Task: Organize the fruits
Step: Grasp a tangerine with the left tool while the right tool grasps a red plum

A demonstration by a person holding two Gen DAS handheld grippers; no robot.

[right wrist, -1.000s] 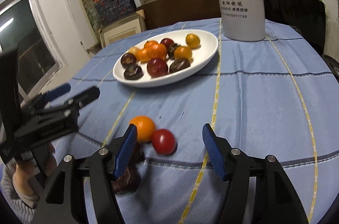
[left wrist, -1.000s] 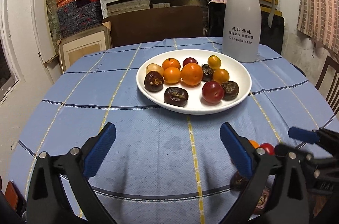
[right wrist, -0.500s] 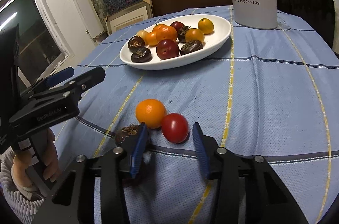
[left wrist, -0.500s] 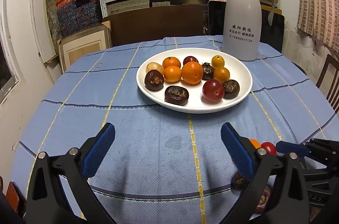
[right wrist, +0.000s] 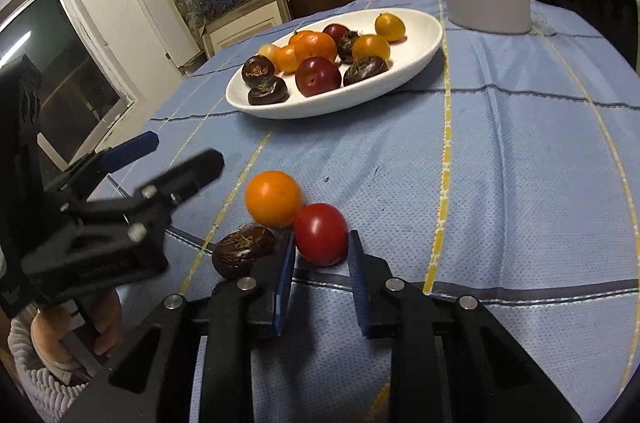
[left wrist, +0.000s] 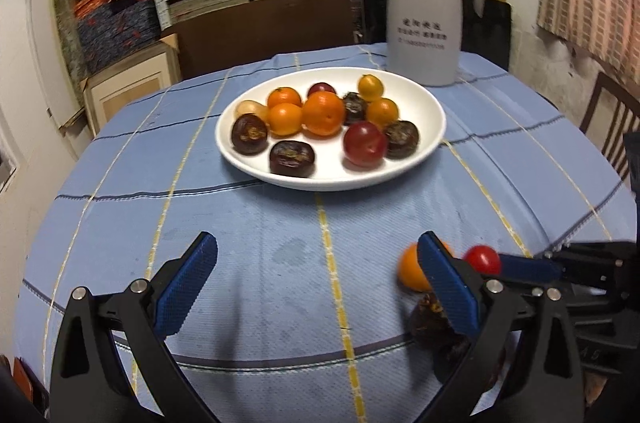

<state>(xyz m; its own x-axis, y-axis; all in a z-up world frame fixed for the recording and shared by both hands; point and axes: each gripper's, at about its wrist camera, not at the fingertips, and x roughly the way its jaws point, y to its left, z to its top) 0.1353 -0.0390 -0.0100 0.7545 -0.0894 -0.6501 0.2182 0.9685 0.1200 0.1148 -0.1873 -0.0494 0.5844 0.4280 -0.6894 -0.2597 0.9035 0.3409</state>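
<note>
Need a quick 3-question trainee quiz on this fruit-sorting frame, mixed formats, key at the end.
1. True or false: the left gripper holds a fruit.
2. The right gripper closes around which loose fruit? A) orange fruit B) red tomato C) dark brown fruit
3. Fill in: the white jug stands behind the white ____.

Key: 1 false; 2 B; 3 plate.

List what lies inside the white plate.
The white plate holds orange citrus fruits, red plums and dark water chestnuts. Anything beneath the pile is covered.
</note>
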